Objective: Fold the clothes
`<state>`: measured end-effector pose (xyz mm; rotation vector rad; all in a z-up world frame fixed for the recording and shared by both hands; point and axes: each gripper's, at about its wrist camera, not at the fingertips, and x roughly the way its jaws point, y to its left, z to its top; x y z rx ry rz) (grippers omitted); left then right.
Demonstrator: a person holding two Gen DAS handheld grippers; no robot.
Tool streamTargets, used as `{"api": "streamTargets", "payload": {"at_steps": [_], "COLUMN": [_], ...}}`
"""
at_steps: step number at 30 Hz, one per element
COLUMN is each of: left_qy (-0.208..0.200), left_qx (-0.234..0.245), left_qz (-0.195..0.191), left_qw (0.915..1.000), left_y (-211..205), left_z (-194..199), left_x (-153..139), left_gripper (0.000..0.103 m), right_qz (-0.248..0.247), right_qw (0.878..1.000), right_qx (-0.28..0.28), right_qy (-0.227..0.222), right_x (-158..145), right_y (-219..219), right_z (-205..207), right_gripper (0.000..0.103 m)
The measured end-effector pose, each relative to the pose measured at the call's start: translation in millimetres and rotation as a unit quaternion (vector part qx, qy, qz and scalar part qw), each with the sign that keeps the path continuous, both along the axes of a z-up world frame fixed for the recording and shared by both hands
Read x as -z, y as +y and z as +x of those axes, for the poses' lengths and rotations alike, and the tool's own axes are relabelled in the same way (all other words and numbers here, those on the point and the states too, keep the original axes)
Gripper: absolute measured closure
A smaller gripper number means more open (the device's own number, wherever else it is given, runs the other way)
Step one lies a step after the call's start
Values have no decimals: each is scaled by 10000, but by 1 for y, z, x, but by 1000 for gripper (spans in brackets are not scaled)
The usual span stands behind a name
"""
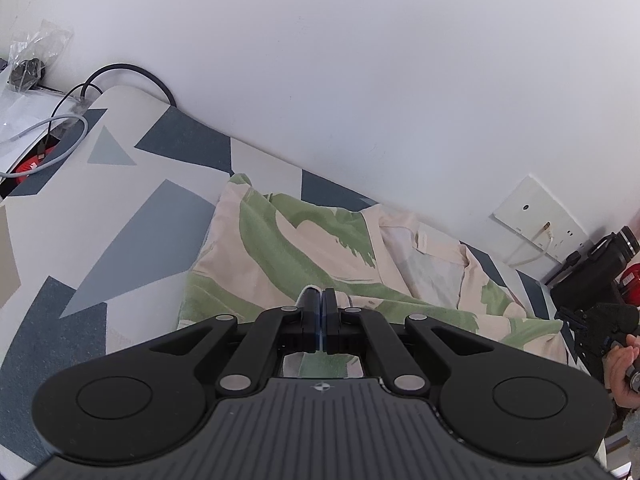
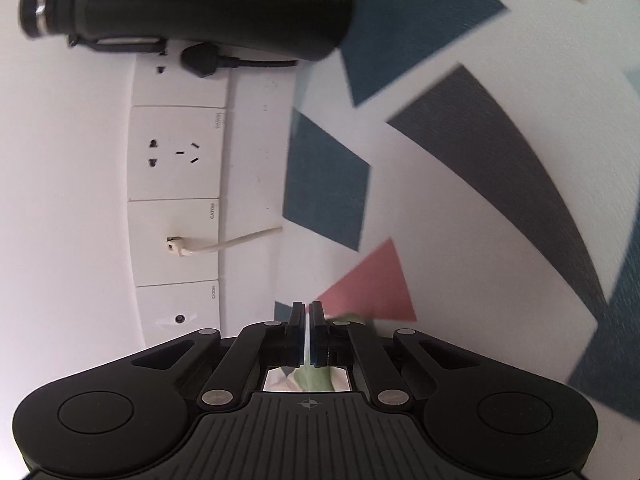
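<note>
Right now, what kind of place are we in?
Probably a home or office room: a garment lies on a table with a geometric-patterned cover pushed against a white wall, with wall sockets and charging cables nearby.

A table cover printed with dark blue, grey and pink geometric shapes on white (image 1: 132, 240) runs along a plain white wall (image 1: 360, 60). At its far left corner, a black cable (image 1: 132, 69) and a grey cable (image 1: 60, 148) loop near a crumpled clear plastic bag (image 1: 34, 50). A white wall socket panel (image 2: 178, 152) carries a black plug (image 2: 200, 60) and a white cable (image 2: 224, 243). A black cylindrical flask (image 2: 180, 0) sits above the panel.
</note>
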<state>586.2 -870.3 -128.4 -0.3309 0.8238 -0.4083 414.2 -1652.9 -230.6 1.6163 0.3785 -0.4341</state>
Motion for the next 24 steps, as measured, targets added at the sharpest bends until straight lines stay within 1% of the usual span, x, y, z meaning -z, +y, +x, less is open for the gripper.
{"api": "streamTargets", "payload": {"at_steps": [2,3,4,6,7,8,10,12,13,14,16,17,19,21,22,24], "left_qy": [-28,-36,-44,-58,-64,-68,-43,-24,-17,-16,-22,-30,-64,-98,-113,-99], "left_qx": [-22,-25,-28,-30,-30,-30,-46,-58,-55,-50,-32,-17,24,61,78,62], "left_qz": [9,0,-8,-17,-18,-21,-54,-76,-80,-83,-75,-65,-17,24,44,55], "left_qw": [10000,10000,10000,10000,10000,10000,10000,10000,10000,10000,10000,10000,10000,9999,9999,9999], "left_y": [0,0,1,1,1,1,1,1,1,1,0,-1,-1,-2,-2,-2], "left_z": [0,0,0,0,-1,-1,-1,-1,0,0,0,0,-1,-2,-2,-2], "left_x": [-1,-1,-1,-1,-1,-1,0,0,0,0,0,-1,-2,-3,-3,-2], "left_gripper": [102,102,102,102,102,102,102,102,102,102,102,102,102,102,102,102], "right_qz": [-246,-426,-677,-1124,-1213,-1241,-1164,-954,-906,-894,-934,-926,-934,-981,-1103,-1569], "right_qw": [9996,9989,9972,9909,9879,9856,9839,9859,9861,9857,9831,9823,9812,9812,9798,9725], "right_qx": [-80,-137,-286,-677,-801,-863,-900,-888,-918,-970,-1055,-1092,-1098,-1097,-1114,-1249], "right_qy": [-85,-146,-116,299,541,758,1015,1051,1049,1045,1165,1204,1282,1248,1241,1183], "right_x": [-9,-15,-23,-37,-41,-42,-40,-34,-32,-31,-29,-27,-24,-24,-27,-39], "right_y": [-4,-5,-7,-6,-5,-3,0,1,2,2,4,4,2,0,-1,1], "right_z": [7,10,14,21,21,19,12,9,10,12,19,23,31,40,45,55], "right_gripper": [101,101,101,91,77,71,71,73,79,90,93,100,102,102,102,102]}}
